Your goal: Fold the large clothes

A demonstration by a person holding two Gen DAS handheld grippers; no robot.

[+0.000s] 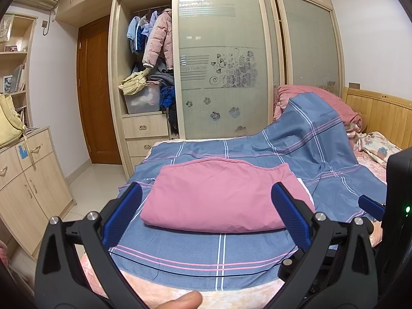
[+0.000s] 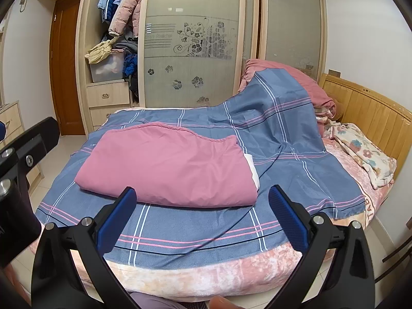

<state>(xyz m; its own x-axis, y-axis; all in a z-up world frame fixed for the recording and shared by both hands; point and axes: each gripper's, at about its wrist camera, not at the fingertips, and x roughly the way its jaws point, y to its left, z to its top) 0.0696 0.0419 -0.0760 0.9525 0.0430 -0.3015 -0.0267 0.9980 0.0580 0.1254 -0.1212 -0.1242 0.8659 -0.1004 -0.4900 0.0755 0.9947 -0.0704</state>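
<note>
A: Pink quilt cover [image 1: 219, 195], folded into a thick pad, lies on the blue plaid sheet [image 1: 303, 139], toward that sheet's near end and well in from its hem. A white lining peeks out at the pad's right side.

B: And the tools?

A: Both are spread wide and carry nothing. The left gripper [image 1: 206, 216] hovers off the sheet's near hem, its blue pads [image 1: 121, 219] framing the pad without touching it. The right gripper [image 2: 202, 216] hangs just beside it, also short of the cloth, with the pad's front fold lying between its fingers from the right wrist view.

B: So which step is this?

A: I'd judge the pink piece is folded, or one fold from it. The sheet is the large thing left: flat under the pad, but its far right part climbs over a heap of pink bedding [image 2: 291, 77] by the wooden headboard [image 2: 365, 103].

B: Next move?

A: Probably either halving the pad again, each tool pinching a near corner, or lifting it off the sheet. The pad is thick, so the fingers must stay wide and bite all layers, or the top one will peel away alone.
</note>
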